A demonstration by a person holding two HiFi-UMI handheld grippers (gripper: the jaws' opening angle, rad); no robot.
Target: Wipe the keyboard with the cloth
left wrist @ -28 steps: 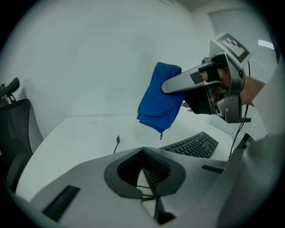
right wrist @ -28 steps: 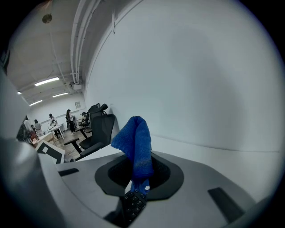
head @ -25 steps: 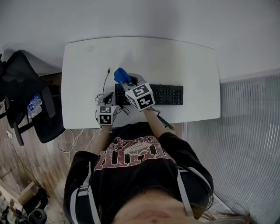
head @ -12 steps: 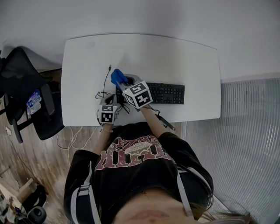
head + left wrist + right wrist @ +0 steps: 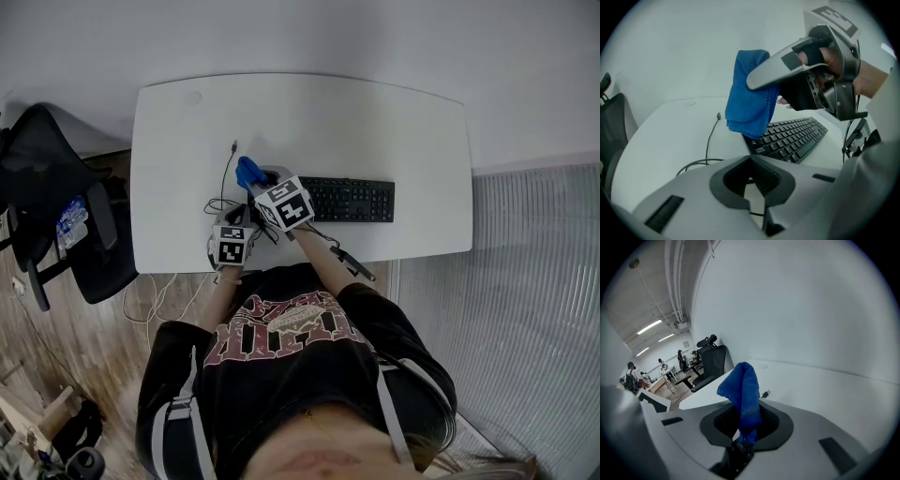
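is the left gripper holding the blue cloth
No, the blue cloth is clamped in the right gripper, hanging at the keyboard's left end.

The rumpled blue cloth (image 5: 743, 394) is fuzzy, matt terry. The flat black keyboard (image 5: 794, 138) is matt plastic with smooth keycaps. The white rounded table (image 5: 187, 141) looks smooth, faintly sheened. The right gripper (image 5: 745, 427) has a grey matt plastic shell. The plank floor (image 5: 56, 375) looks wooden.

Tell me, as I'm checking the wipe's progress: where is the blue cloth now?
In the head view, the blue cloth hangs clamped in the right hand-held gripper, at the left end of the keyboard, left of the table's middle.
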